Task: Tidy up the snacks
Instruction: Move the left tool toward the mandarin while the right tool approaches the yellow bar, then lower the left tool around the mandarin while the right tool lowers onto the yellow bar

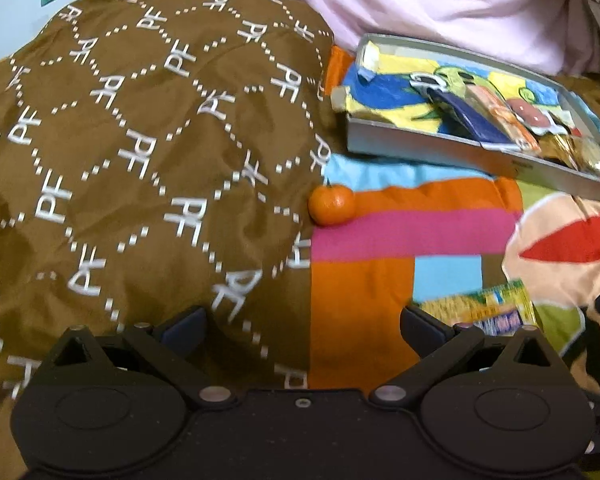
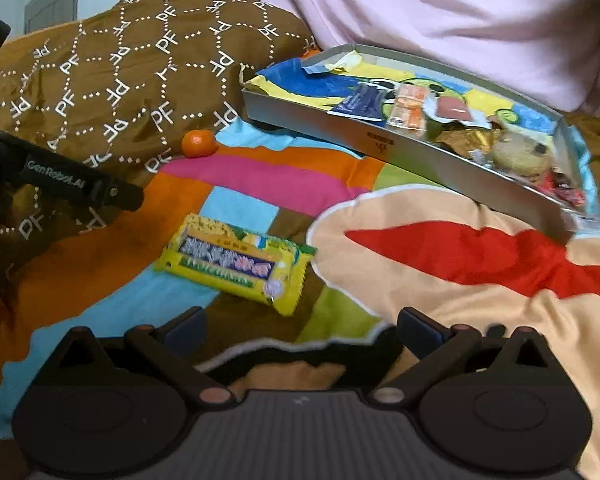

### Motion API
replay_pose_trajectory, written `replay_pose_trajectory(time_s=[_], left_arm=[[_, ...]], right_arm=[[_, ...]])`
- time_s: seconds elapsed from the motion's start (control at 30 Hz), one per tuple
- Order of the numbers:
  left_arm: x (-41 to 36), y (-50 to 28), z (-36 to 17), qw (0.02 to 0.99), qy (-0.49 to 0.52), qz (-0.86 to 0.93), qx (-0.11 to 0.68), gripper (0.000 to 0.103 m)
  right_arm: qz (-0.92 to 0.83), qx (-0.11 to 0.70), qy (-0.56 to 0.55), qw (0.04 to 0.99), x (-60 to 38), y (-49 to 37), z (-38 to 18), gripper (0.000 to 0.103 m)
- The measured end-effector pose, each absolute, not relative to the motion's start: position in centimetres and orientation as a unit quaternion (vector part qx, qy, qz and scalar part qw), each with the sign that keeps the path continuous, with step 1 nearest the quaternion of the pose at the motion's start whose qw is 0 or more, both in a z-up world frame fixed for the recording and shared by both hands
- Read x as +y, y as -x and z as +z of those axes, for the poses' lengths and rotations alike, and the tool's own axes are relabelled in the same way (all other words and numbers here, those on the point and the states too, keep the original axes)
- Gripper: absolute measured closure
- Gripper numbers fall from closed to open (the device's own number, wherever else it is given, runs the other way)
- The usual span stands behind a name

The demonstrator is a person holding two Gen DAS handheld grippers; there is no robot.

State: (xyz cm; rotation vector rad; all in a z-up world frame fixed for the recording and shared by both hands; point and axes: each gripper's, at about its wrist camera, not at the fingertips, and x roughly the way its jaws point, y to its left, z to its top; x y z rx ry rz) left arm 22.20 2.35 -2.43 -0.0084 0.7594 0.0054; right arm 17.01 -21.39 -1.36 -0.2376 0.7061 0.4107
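A small orange mandarin (image 1: pixel 331 204) (image 2: pixel 198 143) lies on the colourful bedsheet at the edge of the brown quilt. A yellow snack packet (image 2: pixel 236 262) (image 1: pixel 488 308) lies flat on the sheet nearer to me. A grey metal tray (image 2: pixel 384 142) (image 1: pixel 420 151) at the back right holds several wrapped snacks. My left gripper (image 1: pixel 304 328) is open and empty, hovering short of the mandarin. My right gripper (image 2: pixel 300 326) is open and empty, just in front of the yellow packet. The left gripper's black body (image 2: pixel 80 184) shows at the left of the right wrist view.
A brown quilt with white "PF" lettering (image 1: pixel 140 140) (image 2: pixel 120 72) bulges at the left. A pink blanket (image 1: pixel 420 0) (image 2: pixel 440 12) is heaped behind the tray. The cartoon-print sheet (image 2: pixel 440 248) covers the bed in front.
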Motion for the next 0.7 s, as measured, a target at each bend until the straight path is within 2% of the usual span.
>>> replay_pose_trajectory(time_s=[0.27,0.5,0.7], left_arm=[[2.0,-25.7,-1.4,0.938,-0.001,-0.005,0.346,0.001],[1.7,-29.0,-1.5,0.934,-0.023,-0.047,0.353,0.001],[0.6,-30.6,-1.8,0.938,-0.052,-0.066,0.335,0.001]], right_arm=[[0.276,0.315,0.144,0.896,-20.4,-19.2,-2.1,0.0],[0.328,0.256,0.201,0.887,-18.9,-18.6,-3.0,0.0],[0.329,0.27,0.18,0.887,-18.9,-20.3,-3.9,0.002]])
